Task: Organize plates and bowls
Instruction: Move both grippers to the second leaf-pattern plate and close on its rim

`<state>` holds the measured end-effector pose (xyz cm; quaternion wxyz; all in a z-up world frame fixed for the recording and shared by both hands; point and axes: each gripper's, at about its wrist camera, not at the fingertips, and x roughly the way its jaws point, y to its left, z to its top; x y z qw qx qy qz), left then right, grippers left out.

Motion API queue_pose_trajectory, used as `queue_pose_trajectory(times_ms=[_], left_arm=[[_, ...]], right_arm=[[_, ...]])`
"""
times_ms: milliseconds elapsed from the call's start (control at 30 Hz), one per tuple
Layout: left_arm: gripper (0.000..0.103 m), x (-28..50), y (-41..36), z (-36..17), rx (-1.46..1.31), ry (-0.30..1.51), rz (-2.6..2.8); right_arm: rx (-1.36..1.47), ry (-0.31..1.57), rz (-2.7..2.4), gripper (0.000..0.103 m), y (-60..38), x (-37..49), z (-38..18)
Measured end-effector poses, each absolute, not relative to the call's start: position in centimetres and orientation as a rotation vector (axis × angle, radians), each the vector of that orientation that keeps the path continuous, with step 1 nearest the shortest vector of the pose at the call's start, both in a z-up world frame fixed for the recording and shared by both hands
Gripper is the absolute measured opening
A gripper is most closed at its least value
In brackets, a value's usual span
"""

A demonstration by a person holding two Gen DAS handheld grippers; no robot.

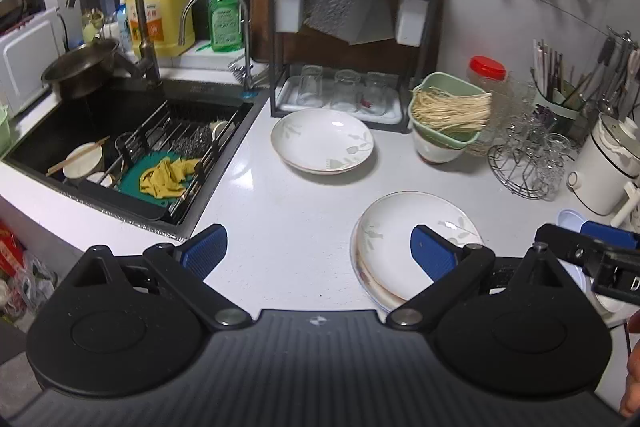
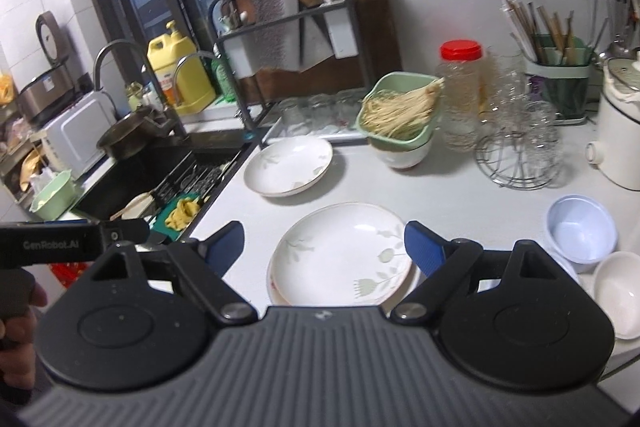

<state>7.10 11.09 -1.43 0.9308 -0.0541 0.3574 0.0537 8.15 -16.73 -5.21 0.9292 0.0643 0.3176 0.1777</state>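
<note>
A white floral plate lies on the white counter near the dish rack. A near stack of two floral plates lies closer to me. My left gripper is open and empty above the counter, its right finger over the near stack's left part. My right gripper is open and empty, its fingers on either side of the near stack. A pale blue bowl and a white bowl sit at the right. A white bowl holding a green basket of noodles stands behind.
The black sink at left holds a bowl with chopsticks, a rack and a yellow cloth. A black dish rack with glasses stands at the back. A wire glass stand, a jar and a white pot stand at right.
</note>
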Motion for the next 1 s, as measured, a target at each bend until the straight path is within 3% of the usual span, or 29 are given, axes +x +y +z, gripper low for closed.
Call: queue_pose_trajectory(times_ms=[1000], left_arm=[[0.100, 31.3, 23.7, -6.1, -0.140, 0.911, -0.047]], right_arm=[[0.224, 0.826, 0.201, 0.088, -5.5, 25.4, -9.5]])
